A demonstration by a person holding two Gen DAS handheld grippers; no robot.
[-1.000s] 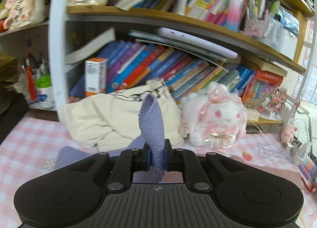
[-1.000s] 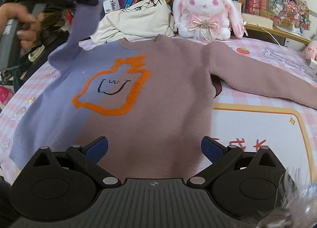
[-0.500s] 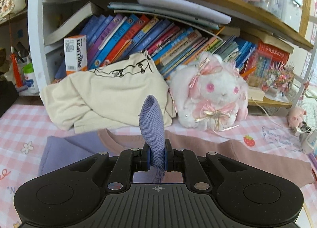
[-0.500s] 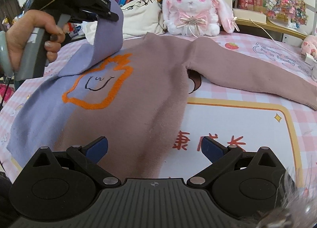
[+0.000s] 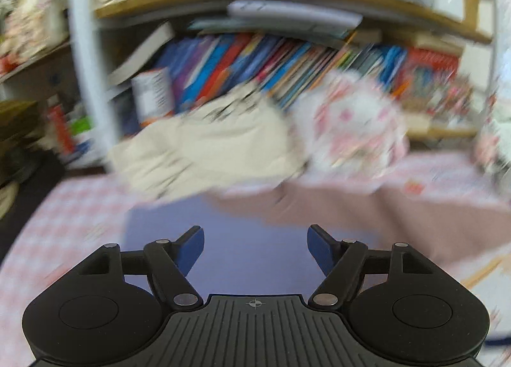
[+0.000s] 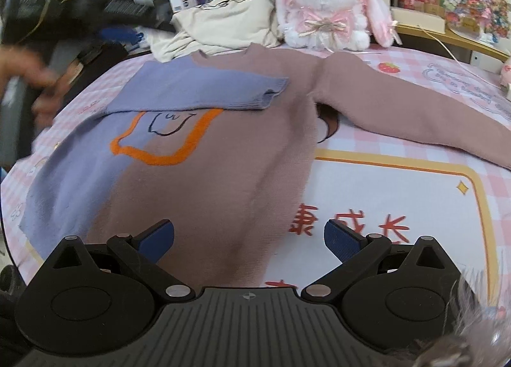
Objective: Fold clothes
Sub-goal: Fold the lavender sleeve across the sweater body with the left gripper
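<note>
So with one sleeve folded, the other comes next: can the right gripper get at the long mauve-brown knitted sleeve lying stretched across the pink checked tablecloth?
Probably yes: the right gripper is open, and the sleeve lies flat with nothing on it.

I'm seeing the sweater [image 6: 223, 156] lying across the table [image 6: 399, 194], one sleeve [image 6: 204, 89] folded over its chest, plush rabbit [image 6: 325, 3] sitting at the far edge.

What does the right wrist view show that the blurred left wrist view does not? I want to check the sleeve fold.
Only the right wrist view: the purple sleeve folded across the sweater's chest, the orange outline, the brown sleeve stretched out, and the open right hand-held gripper.
Only the left wrist view: the left hand-held gripper, jaws opening, nothing between them.
Both: the plush rabbit and the cream garment.
</note>
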